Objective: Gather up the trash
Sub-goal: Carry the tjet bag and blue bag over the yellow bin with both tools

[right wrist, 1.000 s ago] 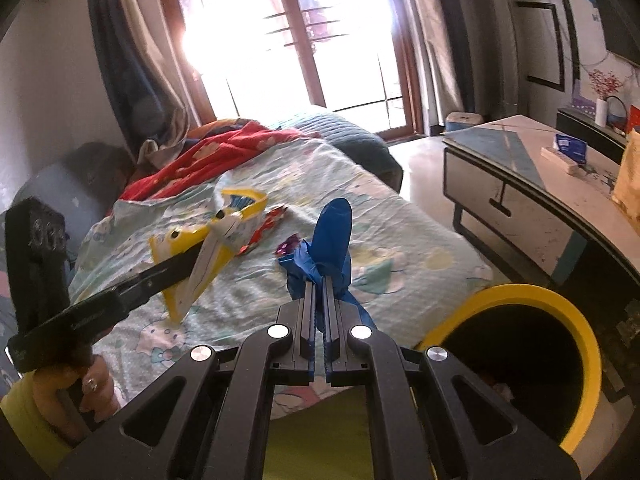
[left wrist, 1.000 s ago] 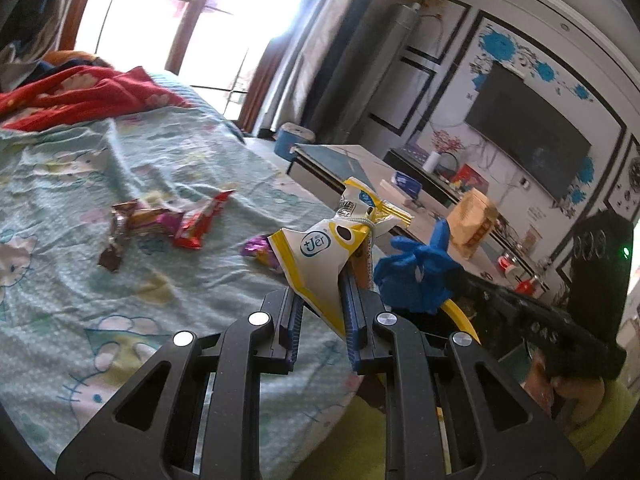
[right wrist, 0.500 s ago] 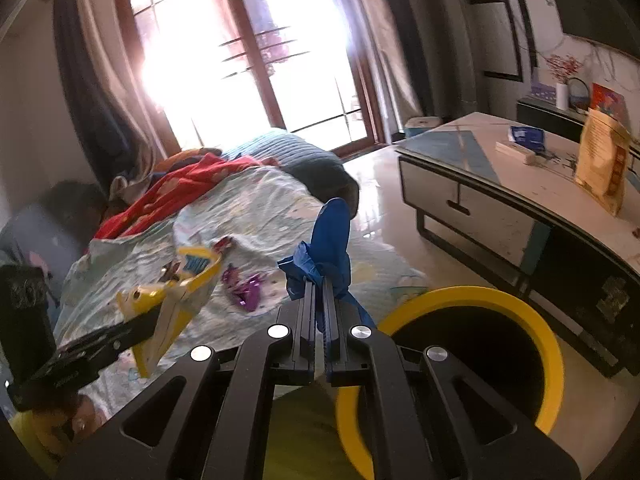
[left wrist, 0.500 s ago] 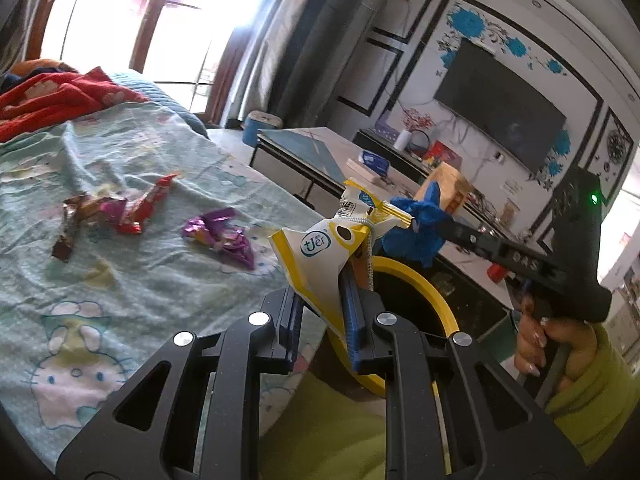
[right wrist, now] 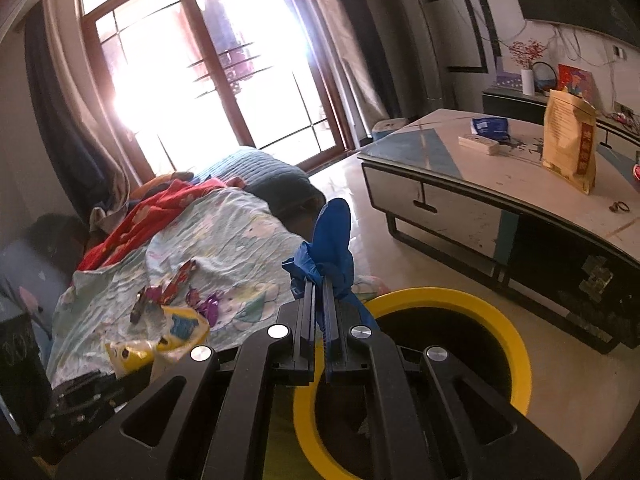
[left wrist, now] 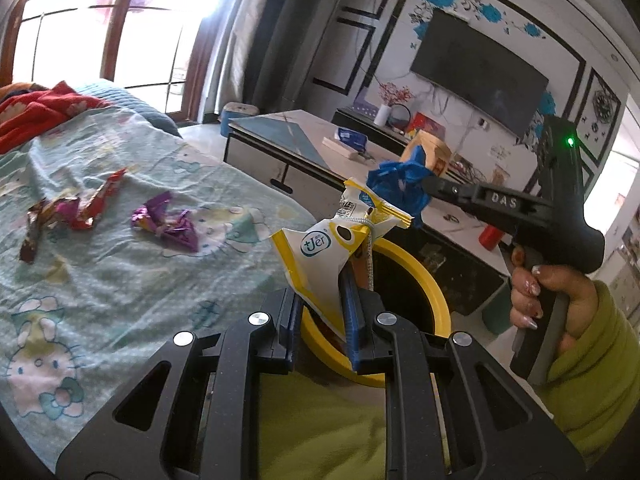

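Sweet wrappers (left wrist: 160,222) lie on the bed (left wrist: 120,280); the left tool (left wrist: 326,304) pinches a yellow-and-white packet (left wrist: 320,264) over the yellow bin (right wrist: 516,344), and the right tool (right wrist: 318,312) is clamped on a blue glove (right wrist: 332,240) above the same bin

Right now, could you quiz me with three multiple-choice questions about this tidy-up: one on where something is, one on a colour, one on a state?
1. Where do the loose wrappers lie?
A. on the bedsheet
B. on the low table
C. in the bin

2. What colour is the bin rim?
A. red
B. yellow
C. green

3. How is the left tool?
A. open and empty
B. lying on the bed
C. shut on the yellow-white packet

Answers: 1 A, they rest on the cartoon-print sheet. 2 B, the ring around the dark opening is yellow. 3 C, the packet is pinched between its fingers.
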`<state>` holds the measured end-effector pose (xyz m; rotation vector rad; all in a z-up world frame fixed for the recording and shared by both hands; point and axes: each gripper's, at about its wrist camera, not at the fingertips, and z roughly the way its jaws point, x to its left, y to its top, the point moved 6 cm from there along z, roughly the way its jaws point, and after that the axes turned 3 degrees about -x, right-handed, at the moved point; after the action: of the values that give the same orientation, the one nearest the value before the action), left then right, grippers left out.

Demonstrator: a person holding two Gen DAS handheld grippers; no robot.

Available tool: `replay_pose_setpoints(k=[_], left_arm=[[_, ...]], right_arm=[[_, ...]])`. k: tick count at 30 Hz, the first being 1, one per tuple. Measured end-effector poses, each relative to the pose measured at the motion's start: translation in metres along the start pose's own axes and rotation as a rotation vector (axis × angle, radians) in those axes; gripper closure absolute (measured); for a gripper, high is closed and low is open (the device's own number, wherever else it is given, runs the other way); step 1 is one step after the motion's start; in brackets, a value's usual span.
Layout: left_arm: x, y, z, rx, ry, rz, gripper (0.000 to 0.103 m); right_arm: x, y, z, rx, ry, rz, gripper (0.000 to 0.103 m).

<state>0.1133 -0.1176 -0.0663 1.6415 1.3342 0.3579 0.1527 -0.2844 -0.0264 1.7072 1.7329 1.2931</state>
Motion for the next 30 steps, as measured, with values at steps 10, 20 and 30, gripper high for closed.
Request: replay_pose_setpoints(k=[10,20,30], left_arm=[[-0.033,-0.011,0.029,0.073,-0.011,0.087,0.091],[-0.047,-0.029,0.061,0.165,0.002,0.136,0.090],[-0.058,-0.046,0.088,0.238,-0.003,0.181,0.090]], right_arm=[[-0.041,0.001,-0.005,-0.006,-0.046,0.076,0.100],[-0.075,-0.010,0.001,0.035,-0.068,0.132,0.100],[-0.090,-0.028,0.019,0.108,-0.063,0.152,0.100]])
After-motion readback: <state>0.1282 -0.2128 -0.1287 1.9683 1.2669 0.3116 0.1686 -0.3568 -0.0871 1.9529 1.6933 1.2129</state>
